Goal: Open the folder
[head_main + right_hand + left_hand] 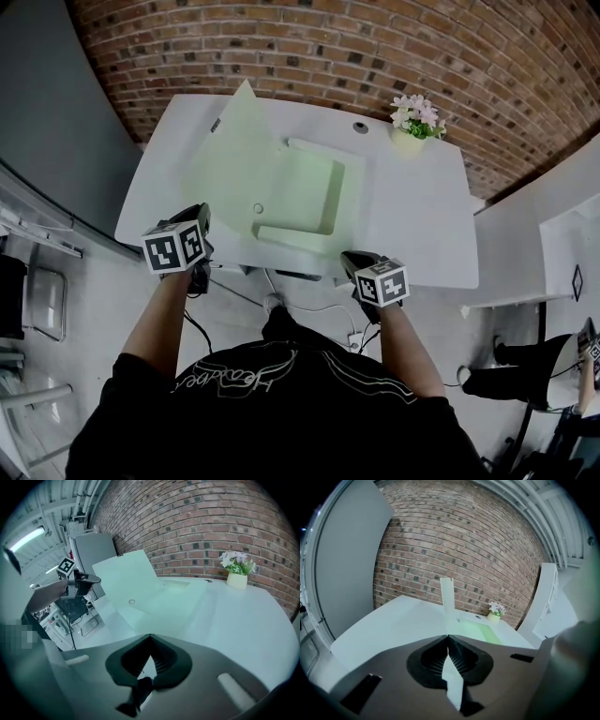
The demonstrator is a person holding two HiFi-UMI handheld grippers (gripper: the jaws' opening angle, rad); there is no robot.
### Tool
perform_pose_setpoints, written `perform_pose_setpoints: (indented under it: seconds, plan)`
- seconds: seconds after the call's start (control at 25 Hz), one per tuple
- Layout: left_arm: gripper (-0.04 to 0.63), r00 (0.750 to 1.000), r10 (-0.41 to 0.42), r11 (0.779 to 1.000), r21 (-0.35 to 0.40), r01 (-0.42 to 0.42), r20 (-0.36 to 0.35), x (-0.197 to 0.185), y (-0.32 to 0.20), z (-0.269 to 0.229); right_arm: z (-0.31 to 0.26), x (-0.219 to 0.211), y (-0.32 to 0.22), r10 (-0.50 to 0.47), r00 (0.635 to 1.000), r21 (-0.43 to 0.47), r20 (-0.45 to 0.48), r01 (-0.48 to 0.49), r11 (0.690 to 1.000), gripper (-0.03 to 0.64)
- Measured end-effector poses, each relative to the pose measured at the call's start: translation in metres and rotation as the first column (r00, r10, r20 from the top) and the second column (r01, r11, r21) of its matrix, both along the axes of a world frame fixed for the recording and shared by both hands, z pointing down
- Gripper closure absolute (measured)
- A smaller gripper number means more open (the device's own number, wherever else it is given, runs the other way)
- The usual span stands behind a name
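The pale green folder (305, 192) lies in the middle of the white table (422, 220), and its cover (230, 150) stands raised and tilted toward the table's left side. The left gripper (200, 216), at the table's near left edge, has its jaws closed on the edge of this cover. The right gripper (354, 259) is at the table's near edge with its jaws together and nothing between them.

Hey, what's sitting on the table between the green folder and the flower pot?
Bare white table, apart from a small round fitting near the far edge, close to the folder. The head view shows it.
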State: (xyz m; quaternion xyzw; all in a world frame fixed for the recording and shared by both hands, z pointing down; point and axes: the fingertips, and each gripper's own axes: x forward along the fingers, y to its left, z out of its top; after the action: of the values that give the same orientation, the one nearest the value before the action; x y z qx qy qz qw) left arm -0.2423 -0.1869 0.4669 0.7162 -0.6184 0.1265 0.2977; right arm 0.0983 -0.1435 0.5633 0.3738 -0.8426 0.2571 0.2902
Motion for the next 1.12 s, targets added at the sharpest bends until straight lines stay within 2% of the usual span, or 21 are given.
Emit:
perform_pose_setpoints:
  seconds: [0.2, 0.32, 0.56, 0.8, 1.12]
  plan:
    - [0.588, 0.999, -0.031, 0.999, -0.015, 0.03, -0.041, -0.006, 0.004, 0.009, -0.005, 0.002, -0.002, 0.012, 1.0, 0.002, 0.019, -0.012, 1.0, 0.615]
    - [0.588, 0.996, -0.047, 0.998, -0.033, 0.045, -0.079, -0.01, 0.007, 0.015, -0.001, 0.01, -0.002, 0.021, 1.0, -0.001, -0.01, -0.021, 1.0, 0.615]
    - [0.588, 0.984, -0.086, 0.995, -0.069, 0.077, -0.155, -0.016, 0.012, 0.028, -0.003, 0.016, -0.004, 0.042, 0.999, 0.0, 0.004, -0.042, 0.999, 0.615]
    - [0.586, 0.964, -0.141, 0.986, -0.114, 0.118, -0.226, -0.025, 0.018, 0.044, 0.0, 0.026, -0.006, 0.072, 0.997, 0.002, -0.002, -0.072, 0.997, 0.615]
    - [0.586, 0.92, -0.236, 0.965, -0.185, 0.185, -0.313, -0.039, 0.022, 0.07, 0.0, 0.03, -0.006, 0.089, 0.996, 0.004, 0.005, -0.089, 0.996, 0.615]
